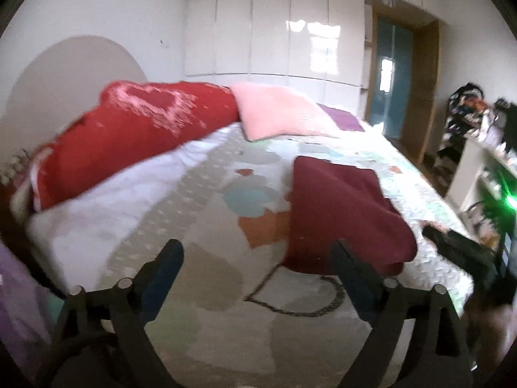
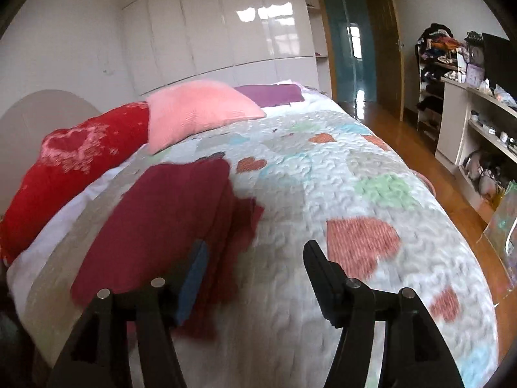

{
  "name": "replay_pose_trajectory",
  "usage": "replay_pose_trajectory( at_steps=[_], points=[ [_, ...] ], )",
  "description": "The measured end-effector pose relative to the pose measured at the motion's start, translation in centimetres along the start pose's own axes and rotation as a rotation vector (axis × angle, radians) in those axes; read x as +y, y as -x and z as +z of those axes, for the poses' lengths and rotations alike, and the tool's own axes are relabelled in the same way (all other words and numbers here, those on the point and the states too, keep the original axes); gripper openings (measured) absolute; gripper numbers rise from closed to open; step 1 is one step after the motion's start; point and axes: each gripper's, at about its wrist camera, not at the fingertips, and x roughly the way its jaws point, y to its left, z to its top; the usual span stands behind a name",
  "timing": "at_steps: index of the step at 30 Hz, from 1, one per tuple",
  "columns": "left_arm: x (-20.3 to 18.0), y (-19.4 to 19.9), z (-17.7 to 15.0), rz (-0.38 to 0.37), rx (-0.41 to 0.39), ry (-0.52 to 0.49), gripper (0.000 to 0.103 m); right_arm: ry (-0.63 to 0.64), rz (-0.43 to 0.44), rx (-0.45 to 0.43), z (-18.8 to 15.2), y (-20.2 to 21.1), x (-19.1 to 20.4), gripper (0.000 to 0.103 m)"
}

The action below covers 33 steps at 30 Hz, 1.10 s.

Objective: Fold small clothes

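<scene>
A dark red garment (image 1: 342, 213) lies folded flat on the heart-patterned quilt (image 1: 206, 200) of a bed. In the left wrist view it sits ahead and to the right, with its near edge just beyond the right finger. My left gripper (image 1: 257, 249) hangs above the quilt, open, with nothing between its fingers. In the right wrist view the garment (image 2: 161, 213) lies ahead on the left, partly behind the left finger (image 2: 194, 271). My right gripper (image 2: 257, 249) is open over the quilt (image 2: 355, 177) and holds nothing.
A red heart pillow (image 2: 74, 161), a pink pillow (image 2: 200, 110) and a purple cloth (image 2: 268, 93) lie at the head of the bed. White wardrobes (image 2: 226, 32) stand behind. A wooden floor (image 2: 420, 148) and cluttered shelves (image 2: 484, 123) are to the right.
</scene>
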Motion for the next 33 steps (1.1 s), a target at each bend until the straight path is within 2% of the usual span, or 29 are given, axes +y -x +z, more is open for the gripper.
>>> replay_pose_trajectory(
  at_steps=[3,5,6,9,12,14,19,21,23,28,33],
  points=[
    [-1.1,1.2,0.0,0.06,-0.01,-0.112,0.1,0.01,0.025,0.035,-2.7,1.8,1.1,0.069],
    [-1.6,1.7,-0.4,0.08,0.003,-0.148,0.1,-0.013,0.047,0.073,-4.6,2.4,1.6,0.069],
    [-1.6,2.0,-0.7,0.066,0.02,-0.145,0.1,-0.032,0.068,0.098,-5.7,2.8,1.6,0.069],
    [-1.2,2.3,-2.1,-0.054,0.118,-0.087,0.1,-0.056,0.095,0.14,-6.8,3.4,1.9,0.069],
    [-1.8,2.7,-3.6,-0.102,0.152,-0.078,0.1,-0.048,0.1,0.135,-7.1,4.8,2.1,0.069],
    [-2.4,2.9,-3.8,-0.096,0.137,-0.098,0.1,-0.03,0.087,0.111,-7.1,5.7,2.0,0.076],
    [-2.9,5.6,-3.0,-0.072,-0.014,-0.096,0.1,-0.005,0.045,0.096,-7.6,6.3,1.4,0.077],
    [-3.0,6.1,-3.0,-0.053,-0.044,-0.1,0.102,-0.016,0.045,0.108,-7.9,6.0,1.3,0.077],
    [-3.2,5.6,-3.0,-0.048,-0.027,-0.114,0.103,-0.018,0.053,0.127,-8.2,5.6,1.4,0.077],
    [-3.5,3.7,-3.9,-0.109,0.09,-0.117,0.103,0.023,0.06,0.132,-8.7,5.7,2.7,0.077],
    [-3.8,3.2,-4.5,-0.113,0.122,-0.127,0.103,0.025,0.058,0.143,-9.0,5.4,2.9,0.078]
  ],
)
